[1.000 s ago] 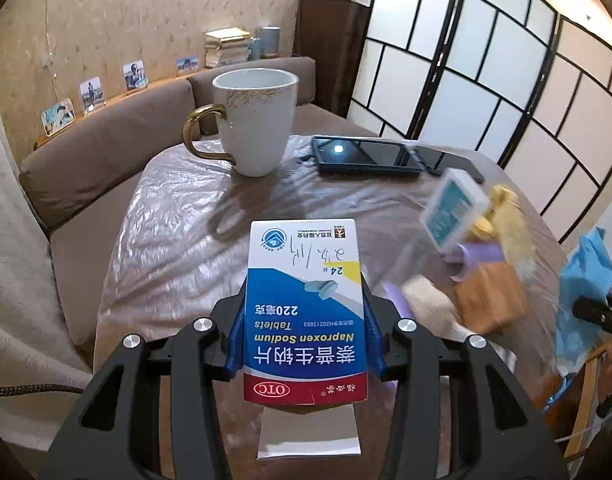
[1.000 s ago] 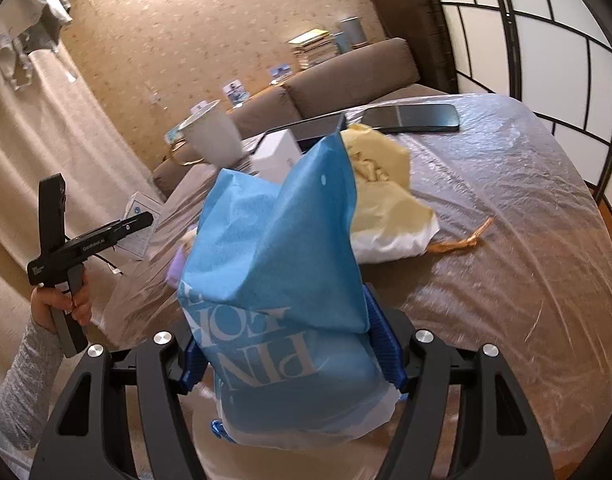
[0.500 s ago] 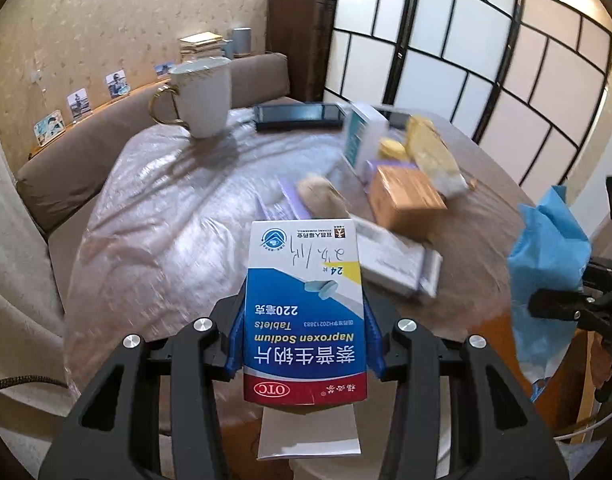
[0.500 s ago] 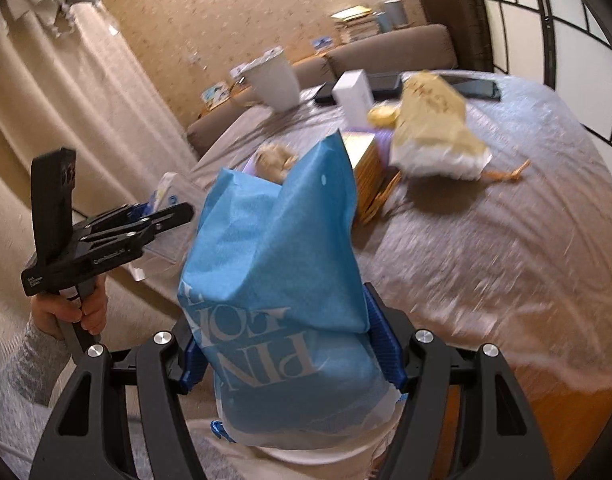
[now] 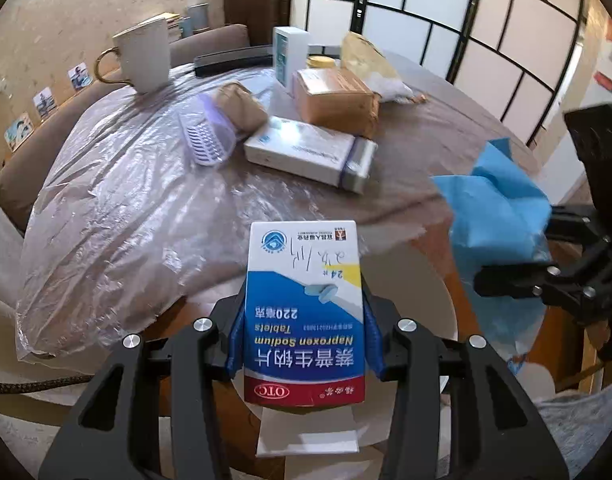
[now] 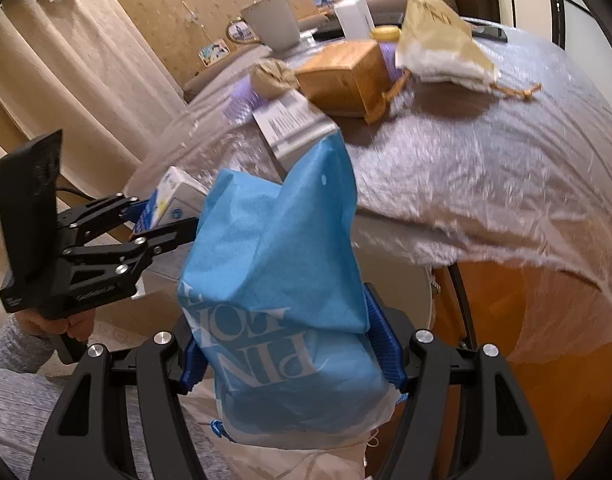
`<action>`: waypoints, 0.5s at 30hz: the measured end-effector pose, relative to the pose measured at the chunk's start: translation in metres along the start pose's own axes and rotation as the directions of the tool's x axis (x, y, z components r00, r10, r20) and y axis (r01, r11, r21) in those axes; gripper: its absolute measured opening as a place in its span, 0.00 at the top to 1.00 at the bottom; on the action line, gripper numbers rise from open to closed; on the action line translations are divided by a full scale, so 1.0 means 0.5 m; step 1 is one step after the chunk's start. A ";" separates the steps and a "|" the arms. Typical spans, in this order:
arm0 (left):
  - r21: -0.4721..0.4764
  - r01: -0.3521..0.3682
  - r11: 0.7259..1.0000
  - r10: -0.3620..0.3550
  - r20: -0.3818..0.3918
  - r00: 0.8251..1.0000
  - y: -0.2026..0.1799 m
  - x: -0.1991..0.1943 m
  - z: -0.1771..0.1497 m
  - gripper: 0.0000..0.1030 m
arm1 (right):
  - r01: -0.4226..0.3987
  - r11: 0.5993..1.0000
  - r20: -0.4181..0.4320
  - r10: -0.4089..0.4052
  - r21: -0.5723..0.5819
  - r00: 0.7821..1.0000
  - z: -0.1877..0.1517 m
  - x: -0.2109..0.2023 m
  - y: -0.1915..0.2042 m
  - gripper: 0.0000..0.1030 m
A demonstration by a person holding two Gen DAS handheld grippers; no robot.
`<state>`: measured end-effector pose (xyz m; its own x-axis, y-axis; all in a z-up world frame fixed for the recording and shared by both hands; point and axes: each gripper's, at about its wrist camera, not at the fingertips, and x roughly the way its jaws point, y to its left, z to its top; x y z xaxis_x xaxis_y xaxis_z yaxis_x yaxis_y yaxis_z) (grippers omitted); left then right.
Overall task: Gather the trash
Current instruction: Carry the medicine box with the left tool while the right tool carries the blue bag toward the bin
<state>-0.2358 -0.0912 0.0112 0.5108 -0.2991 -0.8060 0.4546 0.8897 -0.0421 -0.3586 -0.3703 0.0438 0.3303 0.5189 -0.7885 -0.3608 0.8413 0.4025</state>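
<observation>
My left gripper [image 5: 304, 326] is shut on a blue and white tablet box [image 5: 304, 312] printed "Naproxen Sodium", held past the table's near edge. In the right wrist view that same left gripper [image 6: 162, 220] shows at the left with the tablet box [image 6: 174, 198] in it. My right gripper [image 6: 294, 354] is shut on a crumpled blue paper bag [image 6: 282, 280], also off the near edge of the table. From the left wrist camera the blue bag [image 5: 501, 224] hangs at the right in the right gripper [image 5: 517, 280].
A round table under clear plastic sheet [image 5: 118, 208] holds a white mug [image 5: 144, 58], a brown carton [image 5: 337, 100], a flat white medicine box [image 5: 309, 152], a lilac comb [image 5: 208, 136], a crumpled brown wad [image 5: 240, 106], a yellow-white bag [image 6: 441, 48] and a tablet [image 5: 234, 62]. A sofa [image 5: 22, 168] stands behind.
Both grippers have drawn back from over the table toward its near edge and sunk a little, each keeping its load. The two grippers now stand closer together.
</observation>
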 end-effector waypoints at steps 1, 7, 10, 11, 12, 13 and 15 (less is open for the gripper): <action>0.007 0.000 1.000 0.000 -0.004 1.000 -0.004 0.003 -0.005 0.54 | 0.002 1.000 -0.007 -0.002 0.000 1.000 -0.004 0.004 -0.003 0.36; 0.013 0.003 1.000 -0.003 -0.013 1.000 -0.010 0.021 -0.029 0.54 | 0.015 1.000 -0.033 -0.014 0.009 0.999 -0.024 0.029 -0.008 0.36; 0.013 0.003 1.000 -0.003 -0.019 1.000 -0.009 0.031 -0.037 0.54 | 0.017 0.999 -0.032 -0.016 0.030 0.999 -0.036 0.037 -0.007 0.36; 0.012 0.002 1.000 -0.001 -0.021 1.000 -0.008 0.037 -0.041 0.54 | 0.021 0.999 -0.034 -0.020 0.039 0.999 -0.040 0.040 -0.009 0.36; 0.011 0.000 1.000 0.001 -0.027 1.000 -0.006 0.042 -0.044 0.54 | 0.023 0.999 -0.033 -0.022 0.043 0.999 -0.043 0.040 -0.011 0.36; 0.010 -0.002 1.000 0.003 -0.031 1.000 -0.005 0.047 -0.047 0.54 | 0.023 0.999 -0.031 -0.021 0.047 0.999 -0.047 0.042 -0.011 0.36; 0.007 -0.001 1.000 0.001 -0.037 0.999 -0.002 0.058 -0.053 0.54 | 0.023 0.999 -0.032 -0.021 0.046 0.999 -0.041 0.050 -0.013 0.36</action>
<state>-0.2405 -0.0915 -0.0277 0.4839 -0.2854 -0.8273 0.4593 0.8875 -0.0375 -0.3658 -0.3660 0.0117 0.3098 0.4956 -0.8114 -0.3125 0.8591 0.4054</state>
